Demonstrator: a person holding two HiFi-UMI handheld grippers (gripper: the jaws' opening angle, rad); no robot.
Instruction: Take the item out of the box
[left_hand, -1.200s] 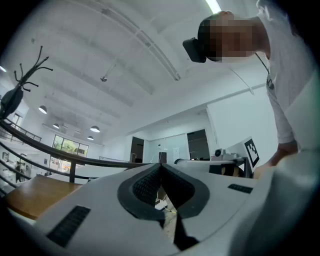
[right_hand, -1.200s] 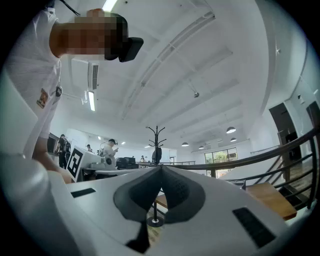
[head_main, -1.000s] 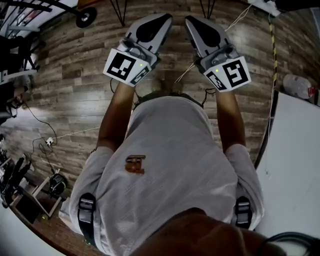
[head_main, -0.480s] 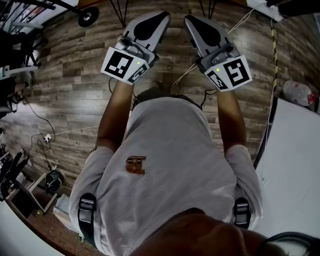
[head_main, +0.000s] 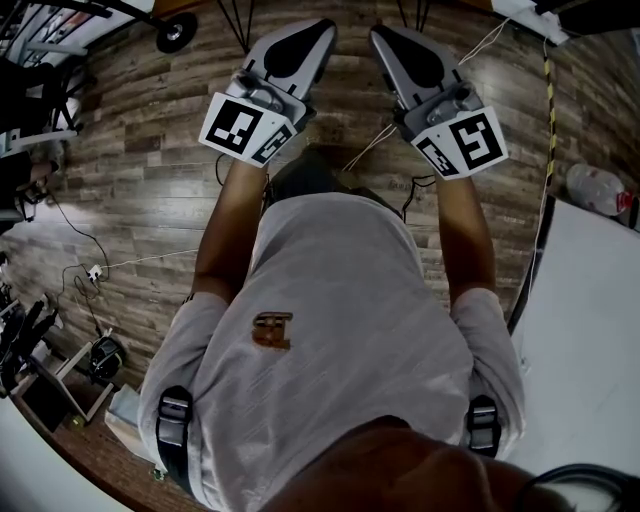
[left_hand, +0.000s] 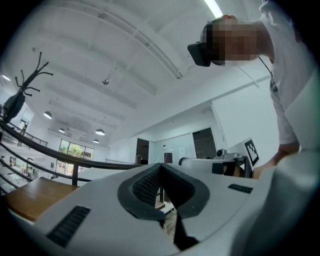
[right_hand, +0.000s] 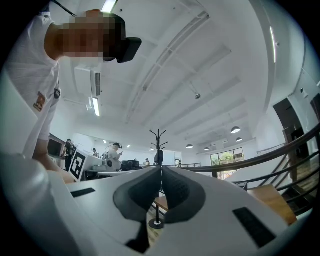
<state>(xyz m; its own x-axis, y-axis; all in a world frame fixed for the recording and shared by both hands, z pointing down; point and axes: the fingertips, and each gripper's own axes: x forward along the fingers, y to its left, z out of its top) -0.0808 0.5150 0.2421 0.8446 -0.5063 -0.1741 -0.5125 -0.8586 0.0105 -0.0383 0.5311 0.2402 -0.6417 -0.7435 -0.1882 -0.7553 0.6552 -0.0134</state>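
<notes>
- Wood-plank floor fills the head view, and I'm looking straight down my own pale grey T-shirt at both tools held out ahead of me.
- Left gripper: in its own view the ribbed black fingers meet at the tips, pressed together with nothing between them.
- Right gripper: same story. Its dark fingers are closed tip to tip on nothing, and a black coat stand shows far off behind them.
- Both grippers sit side by side, near each other but apart, over bare floor and a thin white cable.
- Now the box and the item inside it. I can't find either one. None of the three views shows them, so I can't say where they are.
- A white counter shows at the right edge of the head view. Only a bare part of it shows.
- Progress, as I judge it: nothing done yet. No box reached, nothing opened, nothing lifted.
- What's left is everything. I need to get the box in view, bring a gripper to it, spread the fingers, grip the item and lift it clear.
</notes>
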